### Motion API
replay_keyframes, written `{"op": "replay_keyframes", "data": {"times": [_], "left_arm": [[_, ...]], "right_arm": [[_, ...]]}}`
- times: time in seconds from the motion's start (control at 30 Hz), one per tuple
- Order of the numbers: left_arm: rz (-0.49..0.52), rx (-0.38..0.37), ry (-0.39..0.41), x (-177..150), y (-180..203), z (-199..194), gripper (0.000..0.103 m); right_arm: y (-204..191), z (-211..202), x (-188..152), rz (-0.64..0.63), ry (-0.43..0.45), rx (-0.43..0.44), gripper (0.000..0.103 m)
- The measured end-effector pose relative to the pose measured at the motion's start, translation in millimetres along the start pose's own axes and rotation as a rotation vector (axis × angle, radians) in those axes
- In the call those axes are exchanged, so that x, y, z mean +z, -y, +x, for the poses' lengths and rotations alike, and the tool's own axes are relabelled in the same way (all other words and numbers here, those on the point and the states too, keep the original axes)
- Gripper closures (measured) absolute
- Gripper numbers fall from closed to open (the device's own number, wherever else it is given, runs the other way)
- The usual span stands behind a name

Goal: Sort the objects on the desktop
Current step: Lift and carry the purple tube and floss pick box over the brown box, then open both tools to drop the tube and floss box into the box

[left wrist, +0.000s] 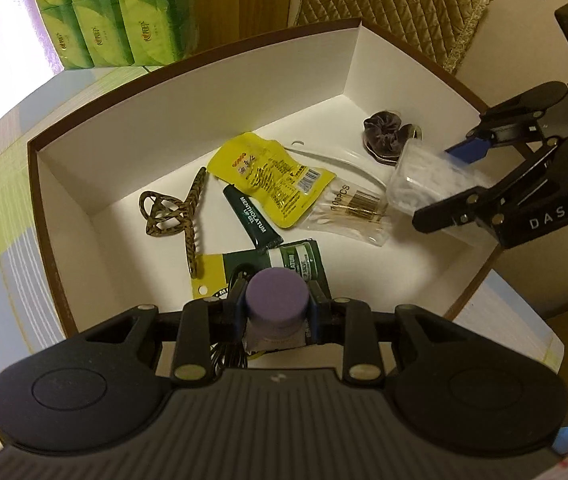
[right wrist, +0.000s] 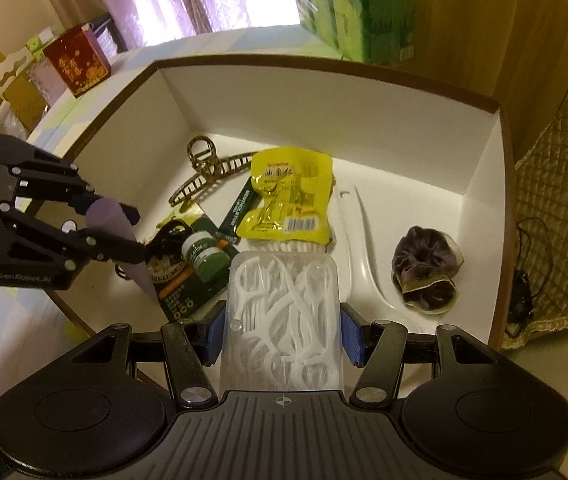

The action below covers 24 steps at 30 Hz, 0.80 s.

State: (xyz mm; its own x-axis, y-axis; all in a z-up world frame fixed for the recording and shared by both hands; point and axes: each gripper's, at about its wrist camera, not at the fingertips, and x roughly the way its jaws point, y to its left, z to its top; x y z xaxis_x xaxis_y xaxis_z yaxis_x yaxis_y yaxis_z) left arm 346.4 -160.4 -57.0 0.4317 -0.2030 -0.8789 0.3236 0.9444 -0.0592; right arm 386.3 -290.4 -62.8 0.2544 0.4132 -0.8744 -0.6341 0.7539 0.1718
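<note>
Purple cap point(left wrist: 276, 294) first: it sits low in the middle of the left wrist view, squeezed between the blue pads point(left wrist: 315, 312) of the left gripper point(left wrist: 276, 314). That gripper is clenched on a small purple bottle point(right wrist: 118, 236). In the right wrist view the same bottle shows at the left edge, tilted, with its narrow end pointing down into the box point(right wrist: 323, 92). The left gripper tips steeply down over the near part of the box.

Low in the middle of the right wrist view, the right gripper point(right wrist: 282, 336) grasps a clear case of white floss picks point(right wrist: 284, 320). Its blue pads press on both sides of the case. It points steeply down too. In the left wrist view this case point(left wrist: 423, 180) hangs at the right, over the right side of the box.

Both grippers are above the white box with the brown rim. Inside it lie more things. A brown hair claw point(left wrist: 176, 216) is at the left in the left wrist view. A yellow packet point(left wrist: 272, 176) is in the middle, lying partly on a green tube point(left wrist: 252, 218) and on a bag of cotton swabs point(left wrist: 347, 208). A green card with a little jar point(right wrist: 204, 256) lies near the purple bottle. A white spoon point(right wrist: 357, 240) lies right of the packet. A dark scrunchie point(right wrist: 423, 272) sits far right in the right wrist view.

Behind the box stand green tissue packs point(left wrist: 112, 8).
</note>
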Motion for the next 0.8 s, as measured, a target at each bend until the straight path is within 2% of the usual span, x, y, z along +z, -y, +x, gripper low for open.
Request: {"op": "replay_keyframes", "data": {"times": [0.37, 0.8], "left_arm": [[0.018, 0.063, -0.076, -4.7, -1.4, 28.5, 0.077], [0.037, 0.095, -0.126, -0.6, -1.9, 34.2, 0.076]], "right_arm": [[0.6, 10.7, 3.8, -0.023, -0.051, 0.014, 0.048], [-5.3, 23.1, 9.3, -0.047, -0.11, 0.06, 0.048]]}}
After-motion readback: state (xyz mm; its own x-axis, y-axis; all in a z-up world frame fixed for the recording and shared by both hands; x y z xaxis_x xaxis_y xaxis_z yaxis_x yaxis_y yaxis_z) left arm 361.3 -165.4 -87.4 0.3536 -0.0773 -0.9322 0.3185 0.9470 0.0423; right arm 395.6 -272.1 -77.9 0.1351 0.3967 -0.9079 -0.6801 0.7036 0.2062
